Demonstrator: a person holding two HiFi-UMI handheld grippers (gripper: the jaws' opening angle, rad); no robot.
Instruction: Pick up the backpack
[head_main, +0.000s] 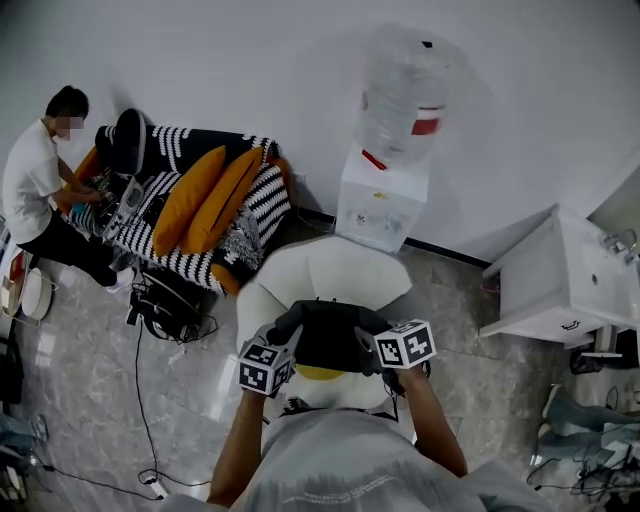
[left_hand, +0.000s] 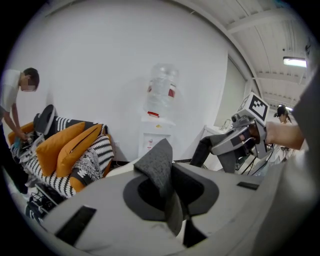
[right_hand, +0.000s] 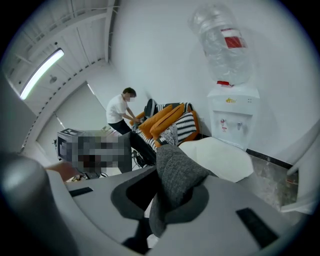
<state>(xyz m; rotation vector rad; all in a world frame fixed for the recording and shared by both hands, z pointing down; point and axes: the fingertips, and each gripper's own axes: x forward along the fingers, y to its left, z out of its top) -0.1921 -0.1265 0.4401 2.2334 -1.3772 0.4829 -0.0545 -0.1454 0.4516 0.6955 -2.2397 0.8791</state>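
Note:
The black backpack (head_main: 327, 337) hangs between my two grippers above a white low table (head_main: 335, 272); a yellow patch shows at its underside. My left gripper (head_main: 287, 328) is shut on a fold of the bag's grey fabric (left_hand: 159, 167), which stands pinched between the jaws of the left gripper (left_hand: 168, 194). My right gripper (head_main: 373, 326) is shut on another grey fold (right_hand: 176, 172), clamped in the right gripper (right_hand: 167, 200). From the left gripper view the right gripper (left_hand: 234, 143) shows with a dark part of the bag (left_hand: 202, 150) hanging from it.
A water dispenser (head_main: 384, 198) with a bottle stands at the wall behind the table. A striped sofa with orange cushions (head_main: 205, 200) is at the left, and a person (head_main: 35, 185) crouches beside it. A white cabinet (head_main: 560, 280) is at the right. Cables (head_main: 148, 395) run over the floor.

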